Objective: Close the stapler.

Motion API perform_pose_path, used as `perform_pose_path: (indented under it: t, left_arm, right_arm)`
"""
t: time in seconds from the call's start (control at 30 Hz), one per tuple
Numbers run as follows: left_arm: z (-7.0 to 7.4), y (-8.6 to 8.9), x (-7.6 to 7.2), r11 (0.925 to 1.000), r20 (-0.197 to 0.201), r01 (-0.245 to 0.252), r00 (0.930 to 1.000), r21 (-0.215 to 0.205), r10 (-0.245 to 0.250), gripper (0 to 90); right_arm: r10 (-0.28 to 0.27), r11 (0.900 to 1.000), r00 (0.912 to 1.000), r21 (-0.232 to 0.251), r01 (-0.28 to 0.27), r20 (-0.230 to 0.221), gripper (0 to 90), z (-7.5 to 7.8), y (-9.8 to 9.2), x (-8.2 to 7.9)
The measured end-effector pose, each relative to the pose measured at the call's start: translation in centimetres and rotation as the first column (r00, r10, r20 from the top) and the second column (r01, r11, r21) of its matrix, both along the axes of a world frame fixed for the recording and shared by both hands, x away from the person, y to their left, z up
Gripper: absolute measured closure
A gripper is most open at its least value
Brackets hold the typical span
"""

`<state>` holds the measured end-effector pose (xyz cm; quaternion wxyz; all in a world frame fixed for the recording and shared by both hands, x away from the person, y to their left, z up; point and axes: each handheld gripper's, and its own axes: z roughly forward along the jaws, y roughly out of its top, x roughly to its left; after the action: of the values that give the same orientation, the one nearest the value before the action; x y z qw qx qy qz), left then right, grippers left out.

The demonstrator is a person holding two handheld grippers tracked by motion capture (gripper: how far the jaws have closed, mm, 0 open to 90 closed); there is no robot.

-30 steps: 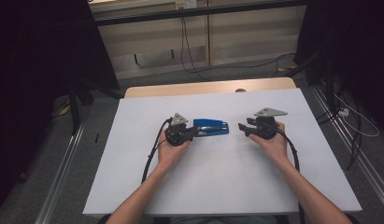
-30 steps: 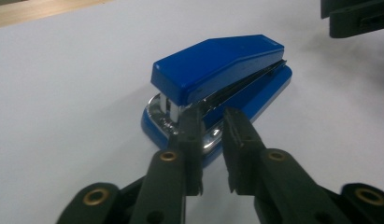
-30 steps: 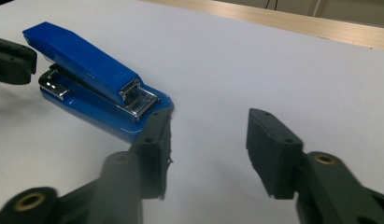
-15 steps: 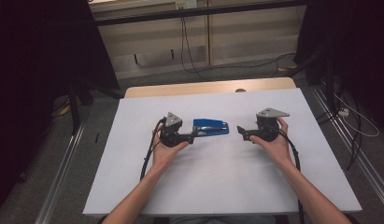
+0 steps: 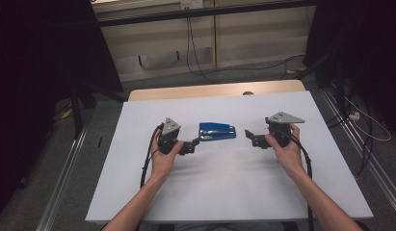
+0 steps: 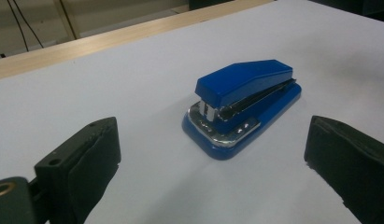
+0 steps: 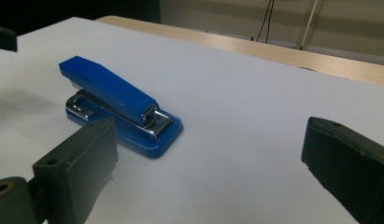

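We see the blue stapler on the white table, lying between our two grippers, its long axis running from one to the other. The left gripper is nearer — its jaws have just been opening and hold nothing. The right gripper is spread too, empty. No readable writing.

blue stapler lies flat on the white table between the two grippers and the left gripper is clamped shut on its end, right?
Not quite. The blue plastic stapler does lie flat on the white table between the grippers, but the left gripper is open: the left gripper view shows its jaws spread wide, short of the stapler, touching nothing.
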<state>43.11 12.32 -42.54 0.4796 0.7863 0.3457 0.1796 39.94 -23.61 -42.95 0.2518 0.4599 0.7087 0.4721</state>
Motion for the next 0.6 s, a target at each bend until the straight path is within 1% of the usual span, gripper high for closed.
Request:
perform_pose_path:
  t: [0.03,0.07,0.1,0.17,0.2,0.23,0.3,0.43,0.5,0.6]
  left_arm:
    - [0.1,0.2,-0.1,1.0000,0.005,-0.006,1.0000,0.001,0.006,3.9]
    - [0.1,0.4,-0.3,0.9999,0.001,-0.014,0.9999,-0.004,0.014,3.9]
    - [0.1,0.5,-0.4,0.9997,-0.008,-0.024,0.9997,-0.001,0.024,3.9]
    - [0.1,0.9,-0.7,0.9996,-0.027,-0.028,0.9992,0.008,0.028,3.9]
    - [0.1,1.1,-0.8,0.9995,-0.021,-0.032,0.9993,0.004,0.032,3.9]
    - [0.2,1.3,-1.0,0.9993,-0.010,-0.036,0.9993,0.011,0.036,3.9]
    - [0.4,1.8,-1.3,0.9990,-0.005,-0.045,0.9990,0.007,0.045,3.9]
    - [0.8,2.8,-2.1,0.9984,0.013,-0.056,0.9983,-0.004,0.056,3.9]
    - [0.8,3.2,-2.4,0.9981,0.009,-0.059,0.9982,-0.015,0.059,3.9]
    - [0.8,3.6,-2.8,0.9987,0.002,-0.051,0.9987,-0.008,0.051,3.9]
  right_arm:
    - [0.002,1.000,1.0000,-0.003,-0.002,-0.004,3.9,0.0,0.1,-0.1]
    - [0.005,1.000,1.0000,-0.002,-0.005,-0.002,4.0,0.1,0.1,-0.3]
    - [-0.004,1.000,1.0000,-0.002,0.004,0.006,4.1,0.1,0.1,-0.6]
    - [-0.010,1.000,0.9999,-0.004,0.010,0.009,4.1,0.1,0.1,-0.9]
    - [-0.014,1.000,0.9998,-0.009,0.014,0.015,4.1,0.1,0.1,-1.1]
    - [-0.015,1.000,0.9997,-0.010,0.016,0.017,4.1,0.2,0.1,-1.3]
    - [-0.015,1.000,0.9998,0.002,0.015,0.013,4.3,0.2,-0.1,-1.6]
    - [-0.031,0.999,0.9993,0.010,0.031,0.021,4.2,0.4,-0.3,-2.3]
    - [-0.037,0.999,0.9990,0.006,0.037,0.026,4.2,0.4,-0.4,-2.7]
    - [-0.045,0.999,0.9985,0.001,0.045,0.030,4.1,0.5,-0.7,-3.3]
